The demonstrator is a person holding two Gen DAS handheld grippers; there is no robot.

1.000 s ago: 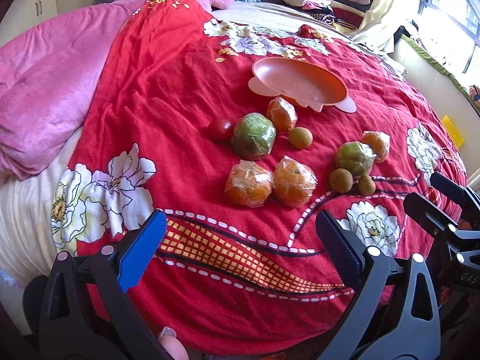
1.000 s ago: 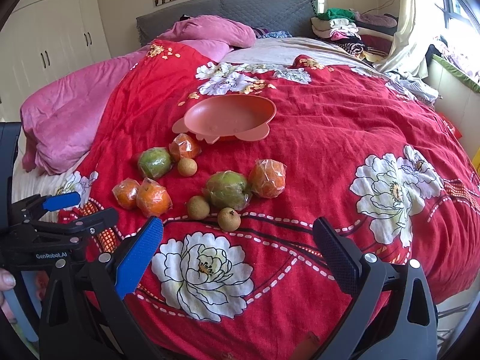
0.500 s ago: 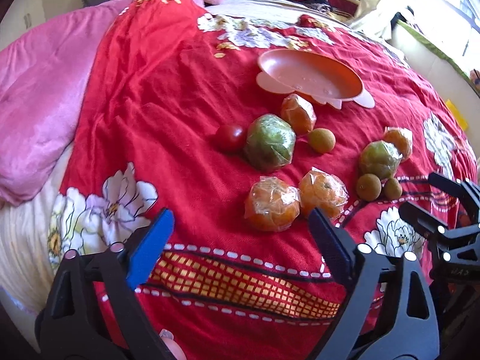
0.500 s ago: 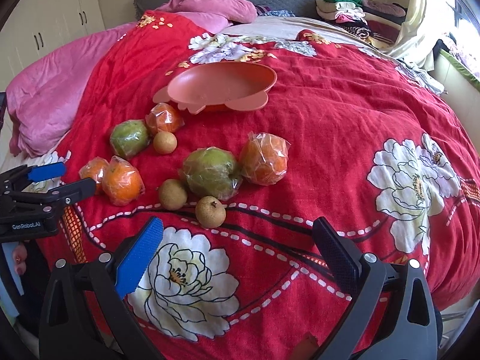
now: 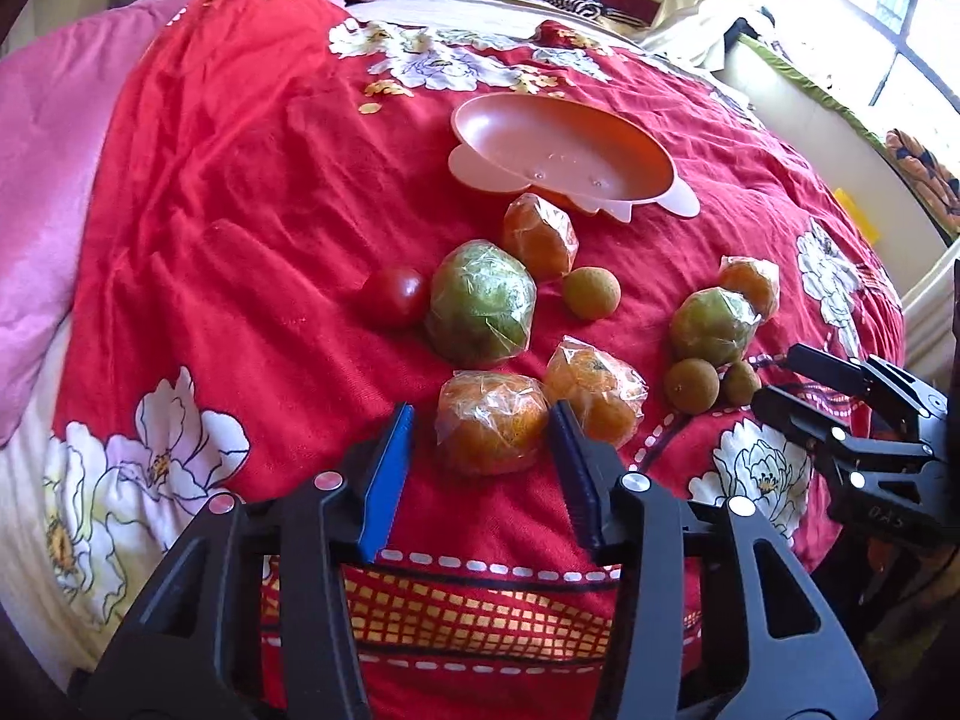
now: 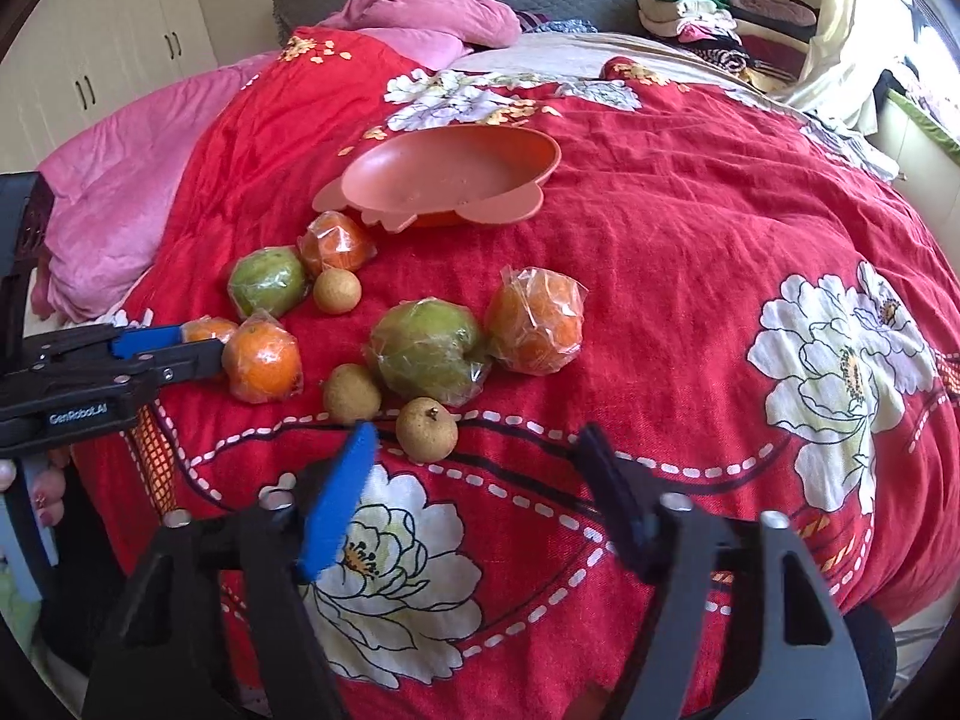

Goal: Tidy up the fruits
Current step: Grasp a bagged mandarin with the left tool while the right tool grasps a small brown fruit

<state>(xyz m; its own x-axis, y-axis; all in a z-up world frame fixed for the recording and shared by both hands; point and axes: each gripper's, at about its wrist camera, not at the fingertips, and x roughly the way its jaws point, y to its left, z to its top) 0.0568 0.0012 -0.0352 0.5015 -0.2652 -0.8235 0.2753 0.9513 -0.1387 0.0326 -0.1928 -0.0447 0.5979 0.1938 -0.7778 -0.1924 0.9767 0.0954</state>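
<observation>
Fruit scattered loose across the red bedspread [image 5: 228,228], pink dish [image 5: 558,150] bare at the far side, so nothing sorted yet by the look of it. Left gripper [image 5: 480,444] down over the nearest wrapped orange [image 5: 492,429], blue pad just to one side, dark pad right at the plastic on the other; jaws just been closing around it, no firm squeeze visible, film not yet pinched in. Sensible pick: closest fruit, clear approach, its neighbour, the second wrapped orange [image 5: 597,393], touching on the far side and likely to get nudged. Right gripper [image 6: 474,456] hanging half spread, nothing between the jaws, lined up short of the small brown fruit [image 6: 427,427] that sits just beyond the tips; jaws just been narrowing here too, probably sizing down for a small target. Green wrapped fruit [image 6: 429,351] and another wrapped orange [image 6: 534,330] packed close behind, so a tidy entry matters. Against a second back: both pairs of jaws then flung wide, fruit further up both views, left tips well short of the orange; now both tools nearer, lower, drawn in.
</observation>
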